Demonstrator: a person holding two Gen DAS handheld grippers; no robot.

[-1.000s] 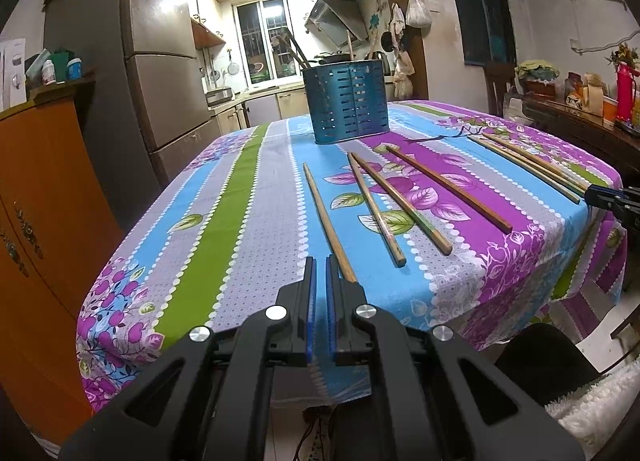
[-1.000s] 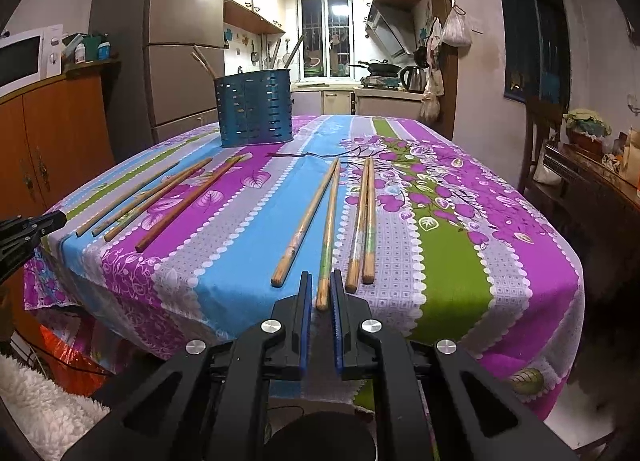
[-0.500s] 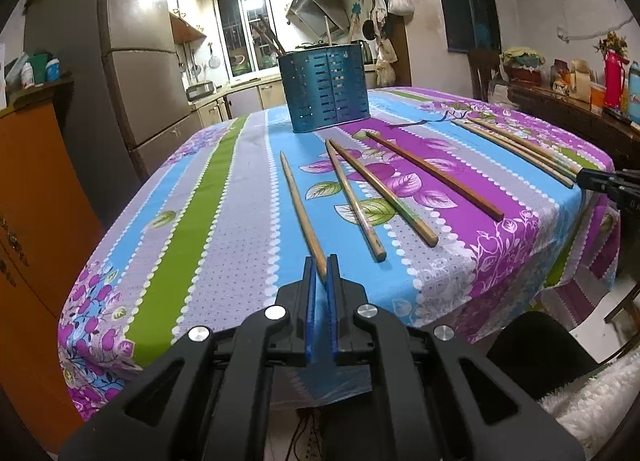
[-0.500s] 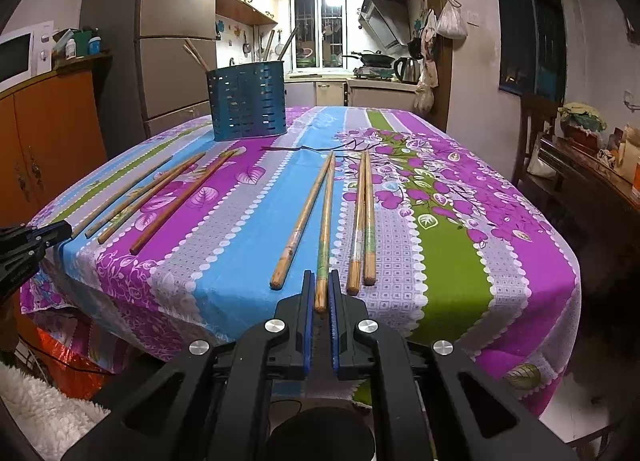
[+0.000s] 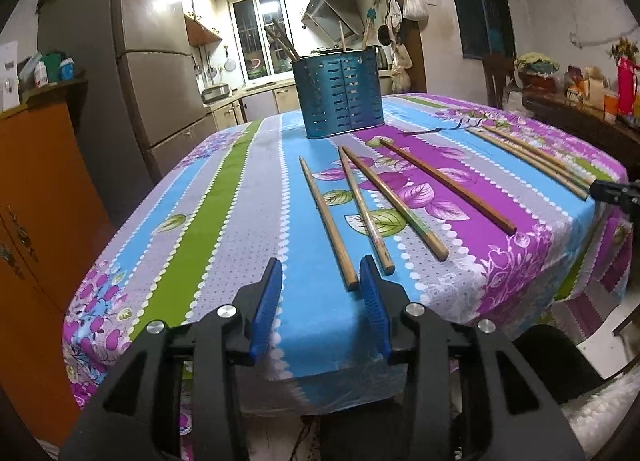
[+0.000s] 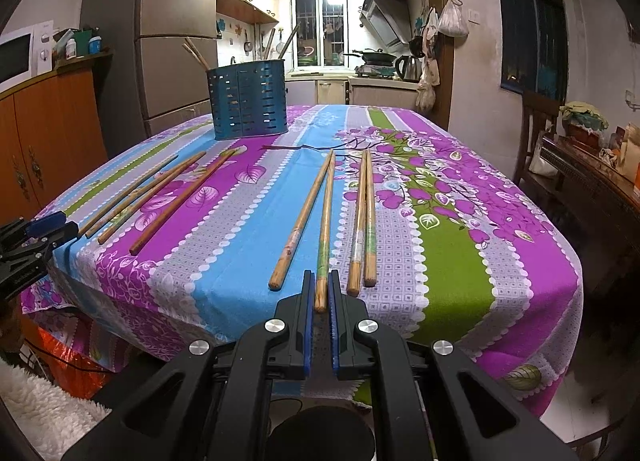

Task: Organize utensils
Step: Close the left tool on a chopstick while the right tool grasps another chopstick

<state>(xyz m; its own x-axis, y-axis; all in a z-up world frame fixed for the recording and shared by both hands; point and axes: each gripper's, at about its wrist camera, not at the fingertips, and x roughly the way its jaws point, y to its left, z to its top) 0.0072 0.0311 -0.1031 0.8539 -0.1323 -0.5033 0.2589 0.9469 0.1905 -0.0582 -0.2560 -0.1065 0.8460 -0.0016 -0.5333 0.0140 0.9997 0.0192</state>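
Note:
A blue slotted utensil holder (image 5: pixel 339 94) stands at the far end of the flowered tablecloth (image 5: pixel 224 221), with a few sticks in it; it also shows in the right wrist view (image 6: pixel 249 99). Several long wooden chopsticks lie on the cloth. My left gripper (image 5: pixel 320 280) is open at the table's near edge; the end of the leftmost chopstick (image 5: pixel 327 219) lies between its fingertips, near the right one. My right gripper (image 6: pixel 321 293) is nearly shut, its fingers on either side of the end of a green-banded chopstick (image 6: pixel 325 233); I cannot tell if they grip it.
A fridge (image 5: pixel 152 73) and an orange cabinet (image 5: pixel 36 197) stand left of the table. A dark side table (image 5: pixel 580 121) with bottles and flowers is on the right. A chair (image 6: pixel 540 129) stands by the far right wall. The left gripper shows in the right wrist view (image 6: pixel 32 237).
My left gripper has opened from shut and now straddles the end of the leftmost chopstick. My right gripper has moved forward a little around the green-banded chopstick's end.

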